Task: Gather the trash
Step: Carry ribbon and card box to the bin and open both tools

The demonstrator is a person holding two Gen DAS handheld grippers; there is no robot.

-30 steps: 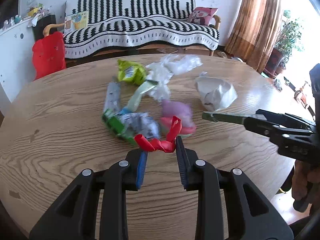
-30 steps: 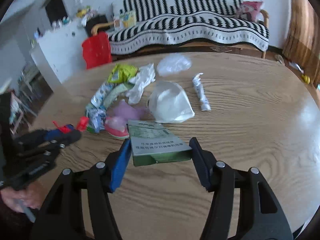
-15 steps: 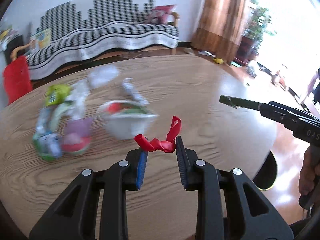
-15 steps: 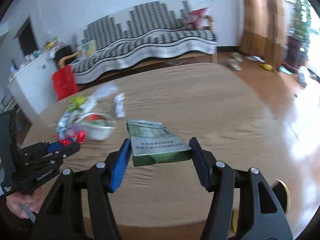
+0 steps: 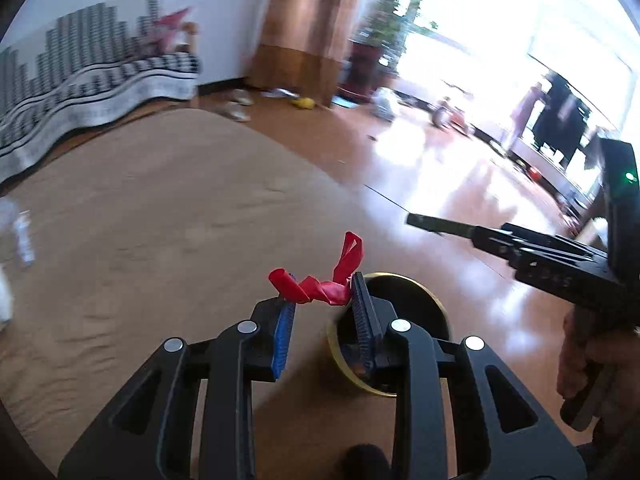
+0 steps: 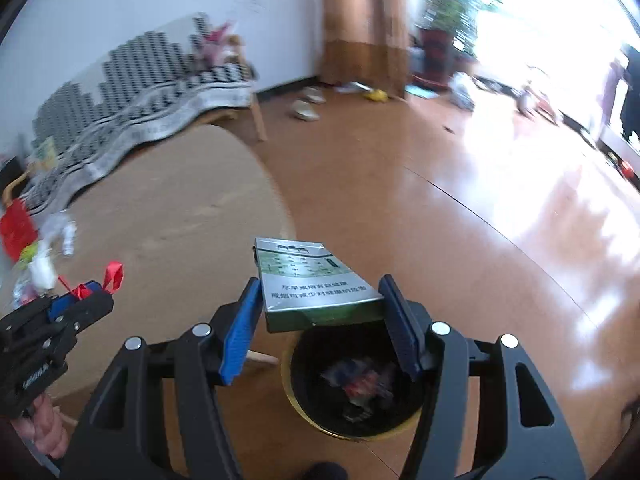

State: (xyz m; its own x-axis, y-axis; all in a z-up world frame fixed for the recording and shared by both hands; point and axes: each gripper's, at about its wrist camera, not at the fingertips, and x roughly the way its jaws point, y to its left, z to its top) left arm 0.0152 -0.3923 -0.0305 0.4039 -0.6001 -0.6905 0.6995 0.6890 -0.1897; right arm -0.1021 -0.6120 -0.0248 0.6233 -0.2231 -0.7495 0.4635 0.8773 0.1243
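Note:
My left gripper is shut on a crumpled red wrapper and holds it over the table's right edge, just above the near rim of a black trash bin with a gold rim. My right gripper is shut on a flat green and silver box and holds it directly above the same bin, which has trash inside. The left gripper with the red wrapper also shows in the right wrist view, over the table.
The round wooden table lies to the left, with remaining trash at its far left. A striped sofa stands behind. The shiny wooden floor spreads right, with a curtain and plants beyond.
Both grippers have swung right from the trash pile to the table's right edge, carrying the red wrapper and the green box. The bin has come into view below them.

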